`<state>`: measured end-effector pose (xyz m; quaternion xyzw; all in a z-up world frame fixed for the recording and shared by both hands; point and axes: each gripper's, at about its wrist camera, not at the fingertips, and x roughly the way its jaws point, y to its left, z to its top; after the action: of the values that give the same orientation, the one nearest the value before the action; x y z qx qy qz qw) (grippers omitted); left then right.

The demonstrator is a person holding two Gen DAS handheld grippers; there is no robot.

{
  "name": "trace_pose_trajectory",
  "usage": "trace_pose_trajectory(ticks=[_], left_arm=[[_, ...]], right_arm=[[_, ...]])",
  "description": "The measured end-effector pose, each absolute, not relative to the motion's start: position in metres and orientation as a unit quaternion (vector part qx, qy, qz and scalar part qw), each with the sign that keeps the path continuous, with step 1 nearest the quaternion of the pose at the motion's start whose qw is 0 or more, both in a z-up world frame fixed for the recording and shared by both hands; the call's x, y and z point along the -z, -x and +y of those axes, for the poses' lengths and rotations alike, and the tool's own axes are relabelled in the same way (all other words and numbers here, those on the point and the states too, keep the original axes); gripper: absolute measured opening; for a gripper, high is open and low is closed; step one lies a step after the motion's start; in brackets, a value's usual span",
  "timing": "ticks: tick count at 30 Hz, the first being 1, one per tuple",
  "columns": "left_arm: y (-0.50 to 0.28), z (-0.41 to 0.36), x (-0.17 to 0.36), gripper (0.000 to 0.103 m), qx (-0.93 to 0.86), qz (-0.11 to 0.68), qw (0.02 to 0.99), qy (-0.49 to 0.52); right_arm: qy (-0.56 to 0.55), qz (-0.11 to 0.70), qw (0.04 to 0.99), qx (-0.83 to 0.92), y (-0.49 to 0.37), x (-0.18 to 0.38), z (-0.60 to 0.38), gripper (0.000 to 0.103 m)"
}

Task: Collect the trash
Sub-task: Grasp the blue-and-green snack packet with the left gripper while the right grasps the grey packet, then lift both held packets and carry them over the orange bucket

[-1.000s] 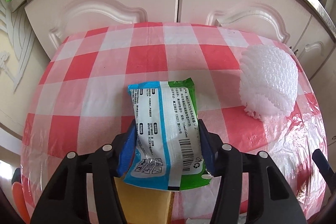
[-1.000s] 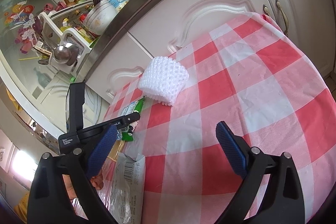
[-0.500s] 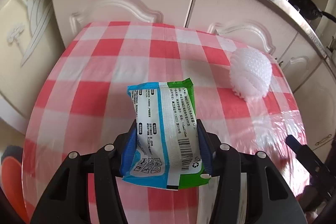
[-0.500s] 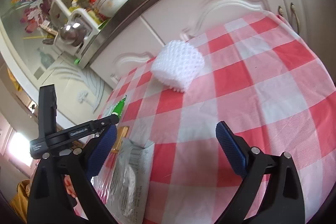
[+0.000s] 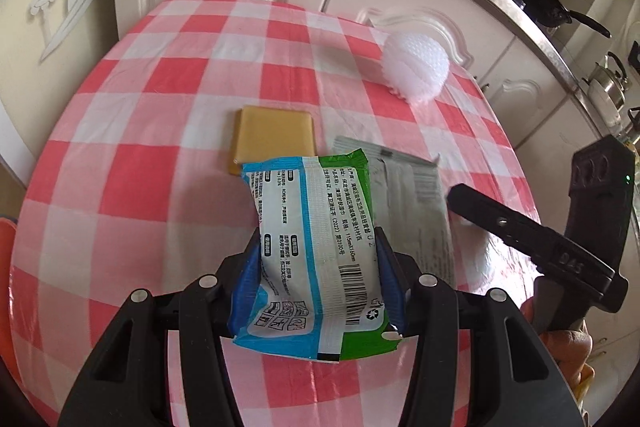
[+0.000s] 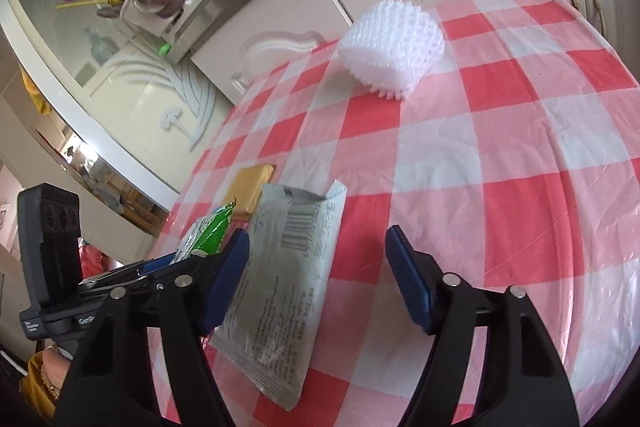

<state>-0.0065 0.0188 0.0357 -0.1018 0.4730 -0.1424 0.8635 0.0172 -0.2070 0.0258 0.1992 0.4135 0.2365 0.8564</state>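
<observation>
**A:** ok so where's the trash at right now? Left claw [image 5: 316,267] looks busy.

**B:** yep, left claw is clenched on the blue-and-green wet-wipes packet [image 5: 316,247]. Both blue pads squeeze its sides, packet standing up out of the claw with the barcode side facing the camera, lifted off the desk [image 5: 120,187].

**A:** and the right one?

**B:** right claw [image 6: 320,267] is released, but its jaws are closing as we speak. The silver foil wrapper [image 6: 288,287] lies flat on the checkered cloth, reaching in between the fingers, right up against the left pad [image 6: 226,279]. The right pad is clear of it, so it isn't gripped.

**A:** anything else lying around on the desk?

**B:** a flat yellow square thing [image 5: 274,135], can't tell exactly what it is, sits just beyond the packet and beside the top end of the foil wrapper. Then there's the white foam fruit net [image 6: 394,47] further back near the far edge of the desk, well apart from both claws.

**A:** are the two claws close to each other?

**B:** pretty close. From the left wrist view you can see the right claw's finger coming in from the right with its tip at the foil wrapper's edge, and a bit of the person's hand [image 5: 568,347] behind it.
</observation>
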Motion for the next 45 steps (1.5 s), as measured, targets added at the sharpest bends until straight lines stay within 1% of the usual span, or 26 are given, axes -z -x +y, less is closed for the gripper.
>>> trace_pose_trajectory(ticks=[1,6,9,11,13,15,24,29,30,31,33,35,38,40,41,42,43,45], left_arm=[[0.007,0.017,-0.033,0.053,0.146,0.475,0.861,0.104],[0.008,0.016,-0.022,0.053,0.154,0.484,0.854,0.112],[0.009,0.018,-0.021,0.054,0.157,0.482,0.854,0.119],[0.01,0.018,-0.02,0.054,0.161,0.48,0.854,0.119],[0.011,0.019,-0.02,0.054,0.163,0.477,0.855,0.119],[0.011,0.021,-0.02,0.054,0.166,0.476,0.855,0.125],[0.013,0.032,-0.017,0.054,0.179,0.466,0.85,0.17],[0.015,0.04,-0.014,0.054,0.185,0.458,0.846,0.2],[0.016,0.04,-0.014,0.054,0.185,0.456,0.848,0.197],[0.017,0.039,-0.014,0.054,0.185,0.455,0.85,0.193],[0.018,0.038,-0.013,0.054,0.186,0.451,0.852,0.189],[0.017,0.039,-0.013,0.054,0.188,0.45,0.852,0.19],[0.018,0.04,-0.012,0.054,0.191,0.446,0.853,0.189],[0.018,0.042,-0.011,0.054,0.193,0.445,0.853,0.194],[0.017,0.043,-0.01,0.054,0.194,0.445,0.852,0.199],[0.018,0.044,-0.01,0.054,0.195,0.444,0.851,0.201],[0.018,0.045,-0.01,0.054,0.195,0.444,0.851,0.203],[0.018,0.048,-0.01,0.054,0.195,0.443,0.85,0.207]], right_arm=[[-0.197,0.418,0.855,-0.235,-0.017,-0.024,-0.206,0.064],[-0.195,0.423,0.849,-0.249,-0.015,-0.022,-0.198,0.063],[-0.197,0.428,0.841,-0.266,-0.015,-0.02,-0.191,0.058],[-0.197,0.432,0.837,-0.273,-0.015,-0.02,-0.186,0.057],[-0.219,0.428,0.829,-0.286,-0.015,-0.02,-0.186,0.049],[-0.245,0.418,0.821,-0.301,-0.014,-0.021,-0.188,0.045],[-0.383,0.378,0.751,-0.384,-0.019,-0.014,-0.2,0.045],[-0.347,0.379,0.764,-0.391,-0.017,-0.025,-0.184,0.046],[-0.328,0.384,0.772,-0.385,-0.016,-0.027,-0.178,0.047],[-0.313,0.388,0.778,-0.383,-0.016,-0.028,-0.173,0.052],[-0.283,0.392,0.788,-0.381,-0.015,-0.032,-0.164,0.054],[-0.261,0.4,0.793,-0.378,-0.015,-0.033,-0.157,0.054],[-0.258,0.398,0.794,-0.382,-0.014,-0.032,-0.153,0.053],[-0.257,0.396,0.797,-0.377,-0.013,-0.031,-0.154,0.044],[-0.251,0.397,0.803,-0.367,-0.013,-0.031,-0.154,0.034],[-0.248,0.398,0.806,-0.362,-0.012,-0.031,-0.153,0.026],[-0.246,0.397,0.808,-0.359,-0.011,-0.03,-0.153,0.023],[-0.238,0.399,0.813,-0.35,-0.011,-0.028,-0.152,0.014]])
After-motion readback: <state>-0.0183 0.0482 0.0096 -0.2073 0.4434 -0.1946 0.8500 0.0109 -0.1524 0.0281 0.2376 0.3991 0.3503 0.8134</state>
